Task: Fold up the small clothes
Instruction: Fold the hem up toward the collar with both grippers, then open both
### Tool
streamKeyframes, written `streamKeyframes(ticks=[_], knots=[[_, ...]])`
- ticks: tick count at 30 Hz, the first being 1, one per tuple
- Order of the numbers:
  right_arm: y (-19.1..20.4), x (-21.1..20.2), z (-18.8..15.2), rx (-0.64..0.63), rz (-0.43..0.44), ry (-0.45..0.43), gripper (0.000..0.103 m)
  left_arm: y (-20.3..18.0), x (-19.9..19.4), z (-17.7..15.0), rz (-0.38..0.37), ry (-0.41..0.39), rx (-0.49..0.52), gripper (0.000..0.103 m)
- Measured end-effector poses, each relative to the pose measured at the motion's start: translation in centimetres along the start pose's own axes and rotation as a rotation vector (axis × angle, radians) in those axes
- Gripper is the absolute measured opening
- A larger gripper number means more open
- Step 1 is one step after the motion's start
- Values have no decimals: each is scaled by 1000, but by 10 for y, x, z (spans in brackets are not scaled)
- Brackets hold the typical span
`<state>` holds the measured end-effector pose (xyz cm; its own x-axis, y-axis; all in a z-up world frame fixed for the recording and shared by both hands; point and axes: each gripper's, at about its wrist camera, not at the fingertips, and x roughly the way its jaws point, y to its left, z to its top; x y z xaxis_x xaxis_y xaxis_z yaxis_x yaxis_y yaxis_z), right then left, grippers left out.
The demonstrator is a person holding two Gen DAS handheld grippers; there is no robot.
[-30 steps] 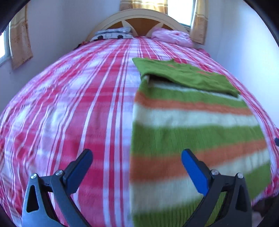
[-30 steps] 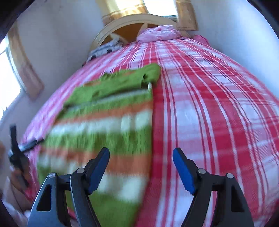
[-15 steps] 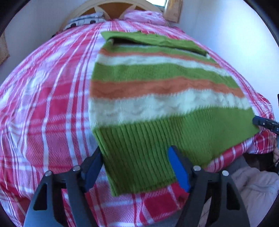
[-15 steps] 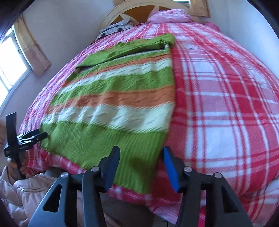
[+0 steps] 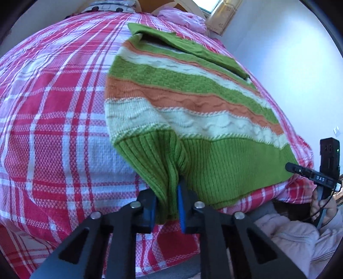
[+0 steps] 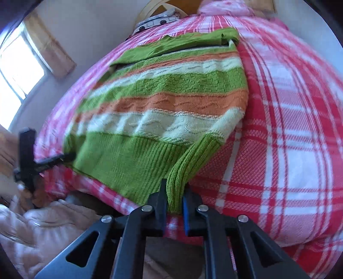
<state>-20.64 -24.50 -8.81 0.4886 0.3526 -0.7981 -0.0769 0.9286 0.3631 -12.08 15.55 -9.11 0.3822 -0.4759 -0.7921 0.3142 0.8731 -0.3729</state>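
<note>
Two grippers work on one sweater (image 5: 193,103), a knit striped in green, orange and cream that lies flat on the bed (image 5: 53,107) near its foot edge. Its top part is folded down as a plain green band across the far end, and its ribbed green hem faces the cameras.

Left gripper (image 5: 166,203) is pressed together on the hem's left corner: the ribbed knit bunches into a narrow fold between the two blue pads (image 5: 179,206) and is lifted slightly off the bedspread. In the right wrist view this same gripper appears at the far left as a dark, blurred shape at the sweater's edge.

Right gripper (image 6: 174,202) pinches the hem's right corner the same way, with a ridge of green ribbing rising from the bed into its closed jaws. In the left wrist view its black body shows at the right edge, just beside the hem corner, with the person's hand (image 5: 321,203) below it.

One red, pink and white plaid bedspread covers the whole bed. At the head lie two pillows: one pink (image 6: 225,6) and one pale with dark spots (image 5: 111,4), in front of a curved wooden headboard (image 6: 154,6). One window (image 6: 15,70) with a curtain glows at the left of the right wrist view.
</note>
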Motion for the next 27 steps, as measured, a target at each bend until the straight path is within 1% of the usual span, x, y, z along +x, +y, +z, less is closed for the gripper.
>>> streamKeyframes(ticks=[2,3,4,6,8,11,12,14,15,17,18,19,20,21,22,23,25,26,27], knots=[[-6,-7,5,68,90,-25,10,-2,-8,10,-21,-14,8,16],[-8,-13,12,97,143,-49,10,-7,-12,18,-32,-24,21,16],[-8,-17,18,105,175,-70,10,-14,-17,29,-33,-42,41,16],[-8,-25,37,120,232,-113,10,-24,-19,53,-34,-69,69,16],[-11,-31,63,139,294,-161,10,-26,-17,78,-33,-80,79,16],[-17,-31,102,147,315,-216,10,-26,-9,115,-40,-105,76,16],[-21,-29,117,153,310,-234,10,-28,-4,130,-18,-121,92,16],[-31,-20,144,177,297,-253,10,-26,6,150,12,-130,107,16],[-38,-13,157,203,288,-261,10,-23,14,163,11,-122,102,17],[-56,8,177,262,246,-270,10,-11,27,181,6,-107,78,24],[-65,18,184,286,226,-271,10,-6,33,188,8,-98,63,30],[-73,28,190,303,208,-266,10,3,38,196,21,-76,43,41],[-78,35,191,313,194,-259,10,7,40,199,32,-66,34,45],[-84,47,193,322,174,-243,11,15,38,202,50,-63,24,53],[-87,57,194,326,157,-227,12,19,34,202,54,-73,26,59],[-89,65,193,331,150,-218,12,22,28,201,49,-87,32,63],[-93,68,190,355,182,-243,14,31,9,196,18,-141,56,81],[-96,66,189,365,202,-249,21,35,0,193,16,-173,70,84],[-98,62,188,384,253,-257,34,35,-4,193,27,-195,90,87]])
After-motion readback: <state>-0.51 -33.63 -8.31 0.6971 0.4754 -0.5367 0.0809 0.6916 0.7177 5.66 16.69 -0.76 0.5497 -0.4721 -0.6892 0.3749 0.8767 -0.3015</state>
